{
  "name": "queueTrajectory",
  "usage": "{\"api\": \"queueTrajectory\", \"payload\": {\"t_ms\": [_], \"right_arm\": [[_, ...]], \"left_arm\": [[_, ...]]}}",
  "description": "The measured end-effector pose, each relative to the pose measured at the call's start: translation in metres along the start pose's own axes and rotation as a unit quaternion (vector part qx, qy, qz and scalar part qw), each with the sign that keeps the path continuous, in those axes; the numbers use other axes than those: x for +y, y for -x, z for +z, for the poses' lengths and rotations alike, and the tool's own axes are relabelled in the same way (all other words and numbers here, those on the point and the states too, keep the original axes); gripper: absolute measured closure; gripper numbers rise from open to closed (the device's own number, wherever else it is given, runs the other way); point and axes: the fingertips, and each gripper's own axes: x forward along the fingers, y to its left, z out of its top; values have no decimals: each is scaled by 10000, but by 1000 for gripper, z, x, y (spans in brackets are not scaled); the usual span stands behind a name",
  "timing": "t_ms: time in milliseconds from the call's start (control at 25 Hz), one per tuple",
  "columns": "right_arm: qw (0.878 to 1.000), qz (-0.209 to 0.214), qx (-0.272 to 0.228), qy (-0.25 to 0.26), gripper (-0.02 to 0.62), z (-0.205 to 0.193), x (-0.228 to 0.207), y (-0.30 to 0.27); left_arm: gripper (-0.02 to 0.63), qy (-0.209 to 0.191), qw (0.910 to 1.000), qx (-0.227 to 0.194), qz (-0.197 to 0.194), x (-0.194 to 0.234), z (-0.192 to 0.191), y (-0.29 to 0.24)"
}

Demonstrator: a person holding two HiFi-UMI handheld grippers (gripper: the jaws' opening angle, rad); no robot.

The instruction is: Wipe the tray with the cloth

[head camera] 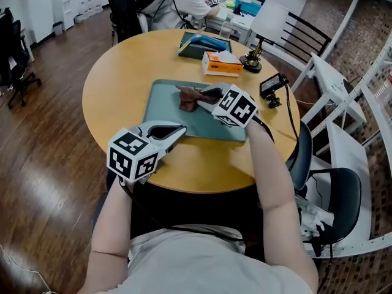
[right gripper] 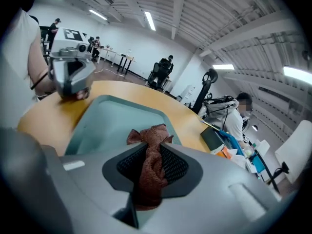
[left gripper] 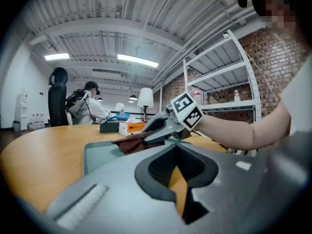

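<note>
A grey-green tray (head camera: 162, 106) lies in the middle of a round wooden table (head camera: 116, 84). A crumpled brown cloth (head camera: 187, 97) rests on the tray's far half. My right gripper (head camera: 201, 94) reaches in from the right and is shut on the cloth. In the right gripper view the cloth (right gripper: 153, 133) is bunched between the jaws of the right gripper (right gripper: 150, 154), above the tray (right gripper: 109, 121). My left gripper (head camera: 179, 129) sits low at the tray's near left corner, shut, holding nothing. The left gripper view shows the left gripper (left gripper: 176, 168), the cloth (left gripper: 130, 144) and the right gripper (left gripper: 155, 131) ahead.
Behind the tray stand an orange tissue box (head camera: 222, 64), a dark box with blue items (head camera: 204, 44) and a desk lamp (head camera: 256, 38). A small camera on a stand (head camera: 272, 87) sits at the table's right edge. Chairs (head camera: 334, 195) and white racks crowd the right; a person (head camera: 177, 2) sits beyond.
</note>
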Motion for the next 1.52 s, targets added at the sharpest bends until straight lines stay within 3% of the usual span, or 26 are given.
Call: {"api": "queueTrajectory", "payload": {"t_ms": [320, 560, 920, 1040, 1280, 1520], "right_arm": [[9927, 1162, -138, 281, 518, 15, 73, 35], [9908, 1310, -91, 336, 517, 12, 85, 44], [9841, 1602, -553, 527, 517, 53, 100, 22], [9866, 1490, -495, 435, 517, 53, 85, 9], [9971, 725, -217, 45, 517, 37, 28, -25], [9993, 300, -72, -193, 517, 42, -6, -47]], "left_arm": [[606, 48, 9994, -35, 350, 16, 0, 13], [606, 32, 9995, -36, 328, 16, 0, 10], [606, 16, 9998, -12, 191, 10, 0, 10], [606, 6, 9998, -6, 190, 12, 1, 11], [606, 10, 9998, 14, 184, 13, 0, 12], [606, 1, 9998, 32, 188, 13, 2, 12]]}}
